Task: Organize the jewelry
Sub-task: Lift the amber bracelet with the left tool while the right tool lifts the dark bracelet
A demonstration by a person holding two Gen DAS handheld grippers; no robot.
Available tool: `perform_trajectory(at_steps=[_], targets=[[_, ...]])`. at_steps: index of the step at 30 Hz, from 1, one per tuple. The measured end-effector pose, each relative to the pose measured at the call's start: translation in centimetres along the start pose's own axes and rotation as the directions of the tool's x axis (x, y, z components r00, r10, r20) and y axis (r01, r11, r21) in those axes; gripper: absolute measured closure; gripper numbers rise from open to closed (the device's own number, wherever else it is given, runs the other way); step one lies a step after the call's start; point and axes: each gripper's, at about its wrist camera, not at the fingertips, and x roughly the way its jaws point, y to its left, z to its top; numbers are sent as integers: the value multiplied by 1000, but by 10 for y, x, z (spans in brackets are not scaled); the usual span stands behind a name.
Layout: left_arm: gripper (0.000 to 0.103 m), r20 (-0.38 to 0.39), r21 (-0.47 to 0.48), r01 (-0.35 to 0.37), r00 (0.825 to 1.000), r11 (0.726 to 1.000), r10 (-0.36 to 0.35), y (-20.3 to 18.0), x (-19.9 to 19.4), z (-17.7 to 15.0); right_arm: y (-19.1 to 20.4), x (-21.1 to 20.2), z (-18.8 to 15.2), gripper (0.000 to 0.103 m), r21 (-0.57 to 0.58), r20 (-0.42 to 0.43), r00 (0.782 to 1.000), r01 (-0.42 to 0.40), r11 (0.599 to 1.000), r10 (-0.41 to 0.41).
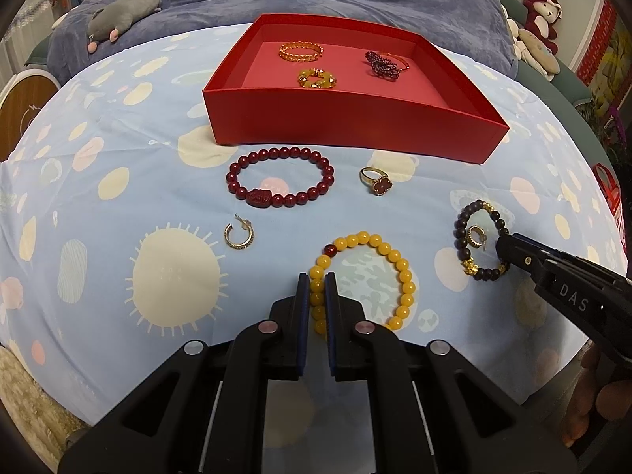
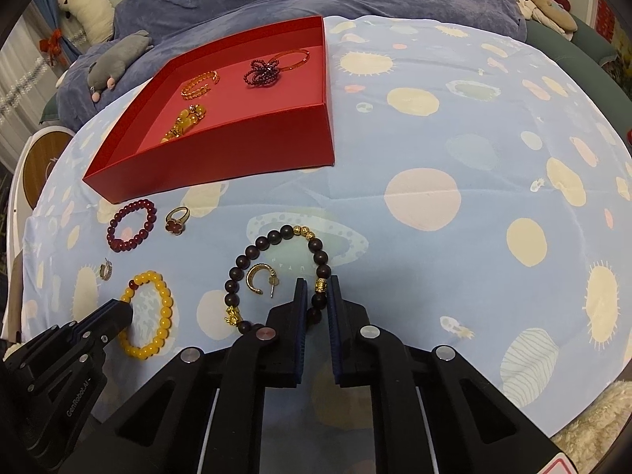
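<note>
My left gripper (image 1: 317, 276) is shut on the near-left side of a yellow bead bracelet (image 1: 399, 260) lying on the cloth; the same bracelet (image 2: 168, 308) shows at the lower left of the right wrist view. My right gripper (image 2: 316, 281) is shut on the right side of a dark bead bracelet (image 2: 252, 254) with gold charms. A gold hoop earring (image 2: 257, 278) lies inside that dark loop. A red tray (image 1: 355, 120) at the back holds a gold chain bracelet (image 1: 301, 51), a yellow bead cluster (image 1: 317, 79) and a dark red bead piece (image 1: 382, 64).
On the patterned blue cloth (image 1: 118, 181) lie a dark red bead bracelet (image 1: 280, 177), a gold ring with a red clover (image 1: 377, 181) and a second hoop earring (image 1: 238, 233). Plush toys (image 1: 122, 17) sit on a blue blanket behind the tray.
</note>
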Motion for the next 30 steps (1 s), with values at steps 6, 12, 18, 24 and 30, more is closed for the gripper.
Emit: perform_trajectory(at_steps=[6, 12, 18, 24, 30], targets=[[96, -10, -8, 7, 1000, 1000, -8, 2, -1, -2, 0, -9, -2, 95, 14, 10, 1000, -28, 1000, 28], [96, -19, -16, 13, 1000, 1000, -13, 2, -3, -3, 5, -26, 1, 95, 8, 41, 998, -57, 998, 56], [96, -20, -31, 20, 1000, 999, -21, 3, -9, -3, 13, -42, 2, 95, -5, 65, 995, -81, 997, 81], [96, -3, -42, 34, 999, 999, -34, 6, -22, -1, 18, -57, 2, 95, -19, 85, 991, -99, 995, 101], [96, 13, -46, 44, 999, 998, -44, 9, -34, 0, 20, -68, 1, 95, -23, 96, 989, -115, 993, 117]])
